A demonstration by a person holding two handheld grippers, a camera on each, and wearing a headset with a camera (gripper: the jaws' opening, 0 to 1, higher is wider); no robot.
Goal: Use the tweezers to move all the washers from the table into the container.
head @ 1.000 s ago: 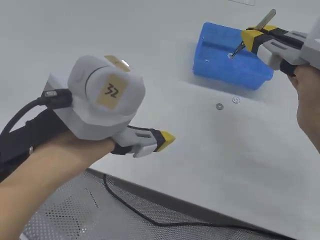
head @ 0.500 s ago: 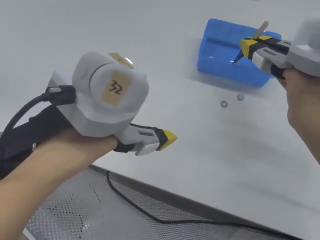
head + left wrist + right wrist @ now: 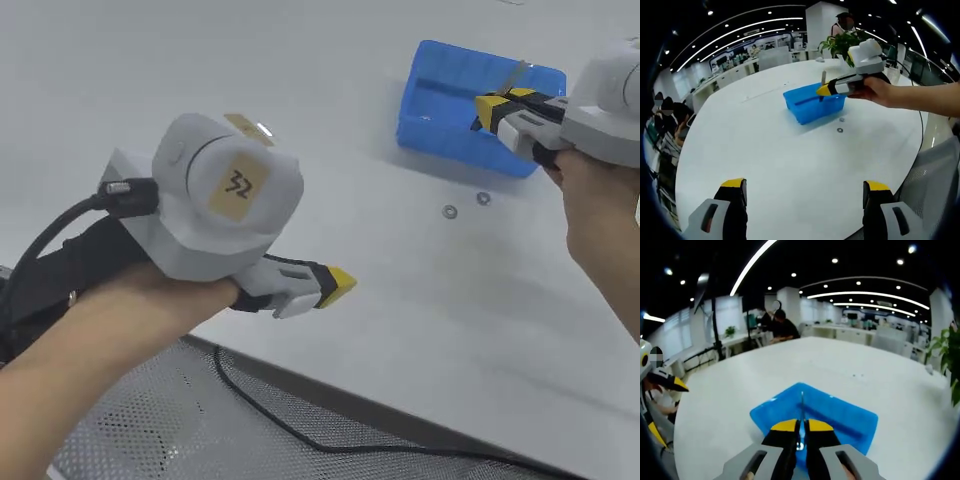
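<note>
While right tongs (image 3: 483,108) still clamp tweezers (image 3: 802,405) above container (image 3: 440,135), left tongs (image 3: 803,184) spread wide, 2 washers (image 3: 450,212) on table (image 3: 300,100) as before.

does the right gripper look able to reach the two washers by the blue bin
Probably yes: the right gripper, shut on the tweezers, hovers over the blue container, and both washers lie on bare table just beside it, nothing between.

Glossy plastic container (image 3: 450,148), metal washers (image 3: 450,212)
</note>
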